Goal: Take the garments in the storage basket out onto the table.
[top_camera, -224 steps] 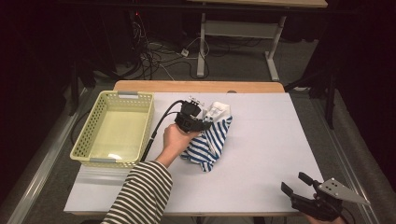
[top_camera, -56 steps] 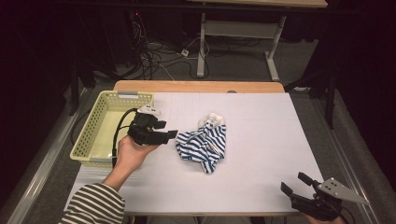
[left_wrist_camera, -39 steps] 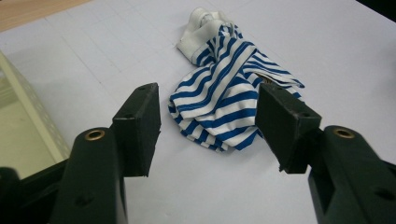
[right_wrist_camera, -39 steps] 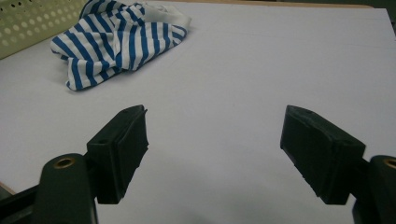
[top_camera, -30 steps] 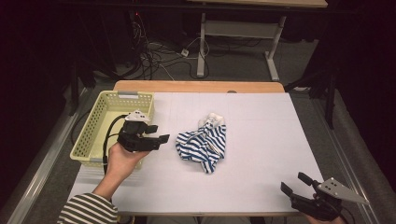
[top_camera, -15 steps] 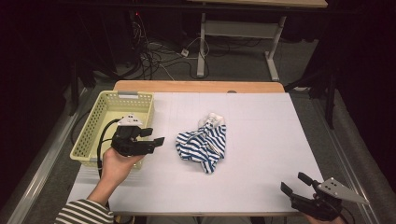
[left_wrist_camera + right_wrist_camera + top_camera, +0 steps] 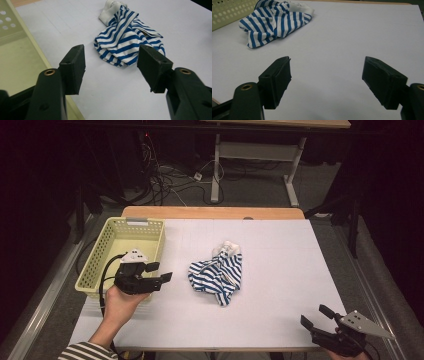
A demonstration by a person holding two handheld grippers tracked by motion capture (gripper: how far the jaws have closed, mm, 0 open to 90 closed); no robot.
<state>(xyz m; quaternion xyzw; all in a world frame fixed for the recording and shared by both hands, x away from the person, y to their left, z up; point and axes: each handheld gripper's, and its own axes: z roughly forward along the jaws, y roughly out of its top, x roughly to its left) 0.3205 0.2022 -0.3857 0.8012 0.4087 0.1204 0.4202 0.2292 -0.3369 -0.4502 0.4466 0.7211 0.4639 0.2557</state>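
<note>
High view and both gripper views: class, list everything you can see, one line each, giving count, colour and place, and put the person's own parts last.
Table: one, white top with a wooden far edge, middle of the high view.
Striped cloth: one, blue and white, crumpled near the table's middle.
Basket: one, pale yellow, perforated, at the table's left edge, nothing seen inside.
Desk frame: one, grey, on the floor beyond the table.
Cables: several, dark, on the floor beyond the table.
Left gripper: one, black, jaws open, by the basket's near right corner, pointing toward the cloth.
Right gripper: one, black, jaws open, at the table's near right corner.
Left hand: one, striped sleeve, holding the left gripper.
</note>
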